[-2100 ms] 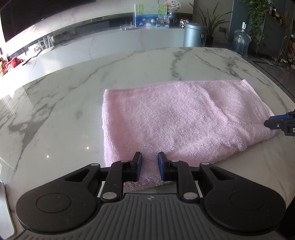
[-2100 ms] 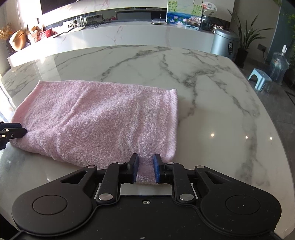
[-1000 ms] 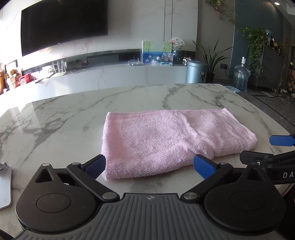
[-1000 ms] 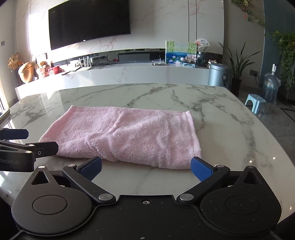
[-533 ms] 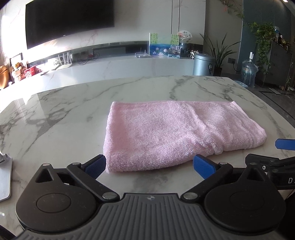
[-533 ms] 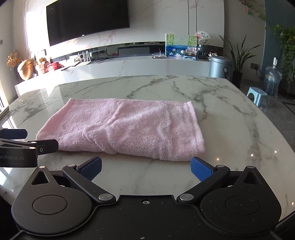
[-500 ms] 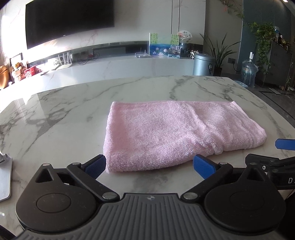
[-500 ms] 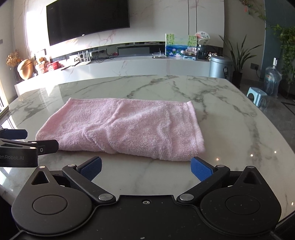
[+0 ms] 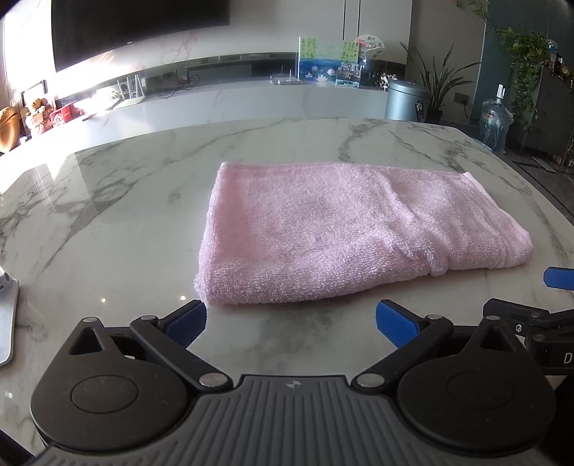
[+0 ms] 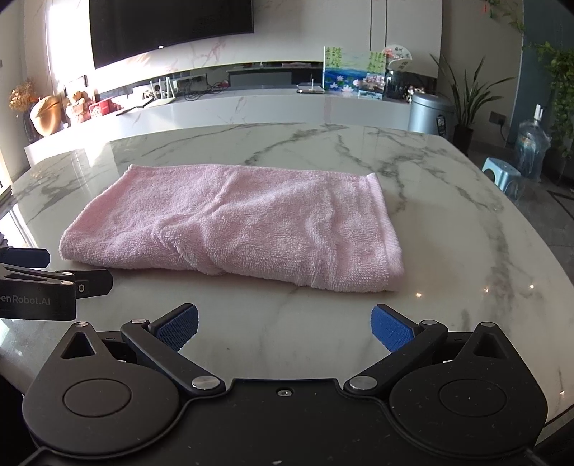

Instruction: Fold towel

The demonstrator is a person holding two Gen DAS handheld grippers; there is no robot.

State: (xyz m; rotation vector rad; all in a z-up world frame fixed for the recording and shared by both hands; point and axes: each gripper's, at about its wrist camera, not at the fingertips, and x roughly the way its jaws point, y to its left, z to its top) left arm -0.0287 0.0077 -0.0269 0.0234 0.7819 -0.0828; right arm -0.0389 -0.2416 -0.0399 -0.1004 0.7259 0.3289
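Towel (image 9: 344,229) folded on the marble table (image 9: 107,222), long axis crosswise ahead of us; left gripper (image 9: 290,319) faces its left end, right gripper (image 10: 283,322) its right (both spread wide, empty, short of the near edge)

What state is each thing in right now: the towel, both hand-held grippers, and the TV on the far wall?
pink towel: folded, lying flat on the marble table, near edge bunched, nothing gripping it.
left hand-held gripper: open, empty, just short of the towel's near edge.
right hand-held gripper: open, empty, clear of the towel.
TV: screen dark.
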